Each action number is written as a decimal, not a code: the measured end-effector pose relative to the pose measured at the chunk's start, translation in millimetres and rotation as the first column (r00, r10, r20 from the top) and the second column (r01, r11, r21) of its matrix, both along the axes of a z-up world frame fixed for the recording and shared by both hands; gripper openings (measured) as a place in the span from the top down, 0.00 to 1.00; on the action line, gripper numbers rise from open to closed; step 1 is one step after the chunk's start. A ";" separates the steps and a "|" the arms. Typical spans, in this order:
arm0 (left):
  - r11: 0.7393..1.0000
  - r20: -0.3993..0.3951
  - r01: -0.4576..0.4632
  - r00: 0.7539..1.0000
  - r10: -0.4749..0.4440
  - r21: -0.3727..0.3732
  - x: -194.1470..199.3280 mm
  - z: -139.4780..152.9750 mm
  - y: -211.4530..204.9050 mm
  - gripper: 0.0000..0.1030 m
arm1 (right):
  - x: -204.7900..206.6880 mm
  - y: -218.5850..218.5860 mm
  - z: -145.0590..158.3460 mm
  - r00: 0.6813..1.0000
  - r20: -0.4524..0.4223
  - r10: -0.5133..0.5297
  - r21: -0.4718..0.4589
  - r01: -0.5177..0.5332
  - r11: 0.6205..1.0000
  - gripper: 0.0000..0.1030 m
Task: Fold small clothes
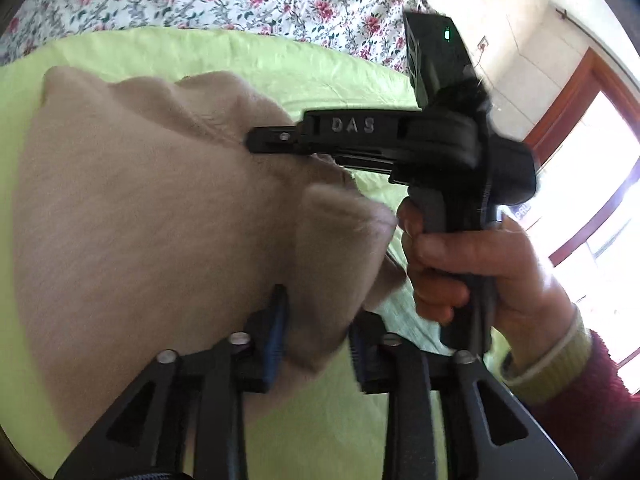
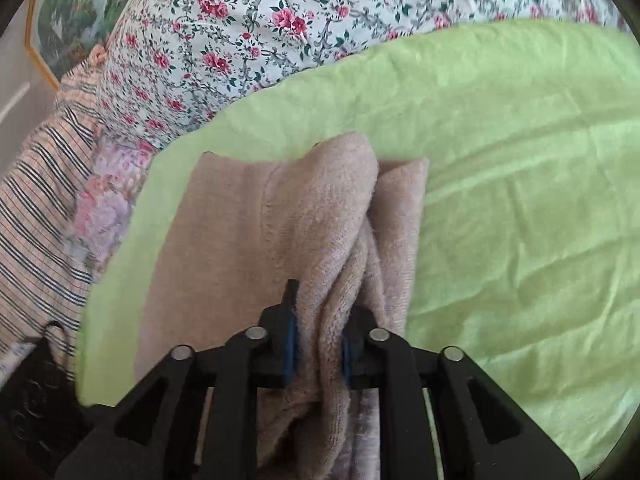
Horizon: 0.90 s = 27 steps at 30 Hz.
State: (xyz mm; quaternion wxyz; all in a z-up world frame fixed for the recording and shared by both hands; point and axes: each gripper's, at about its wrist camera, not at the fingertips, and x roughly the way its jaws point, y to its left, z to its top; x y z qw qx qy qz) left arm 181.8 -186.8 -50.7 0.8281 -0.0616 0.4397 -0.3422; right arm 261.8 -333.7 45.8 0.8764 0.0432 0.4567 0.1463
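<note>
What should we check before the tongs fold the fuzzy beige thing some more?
1. Right tongs pinch the beige garment: ok, a bunched fold sits tight between the pads.
2. Left tongs grip it: not ok, the pads stand apart from the cloth between them.
3. Garment lies on the green sheet: ok.
4. Room to fold: ok, bare sheet lies beside it.
5. Edges lined up: cannot tell, the cloth is bunched.

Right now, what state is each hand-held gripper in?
Left hand-held gripper: open, beige garment loose between its pads.
Right hand-held gripper: shut on the beige garment.
</note>
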 end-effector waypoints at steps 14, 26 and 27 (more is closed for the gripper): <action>0.974 -0.046 -0.225 0.973 0.224 -0.009 14.6 17.0 116.1 0.27 | -16.0 -33.3 7.7 0.995 -0.064 -0.073 0.123 0.080 0.989 0.33; 0.961 -0.235 -0.257 0.945 0.226 -0.107 99.3 -35.2 128.4 0.17 | 18.2 -26.1 -31.7 0.974 -0.226 -0.035 0.228 0.088 0.970 0.33; 0.961 -0.225 -0.252 0.948 0.223 -0.111 101.2 -35.2 127.6 0.19 | 19.0 -25.9 -32.6 0.973 -0.228 -0.032 0.229 0.086 0.970 0.36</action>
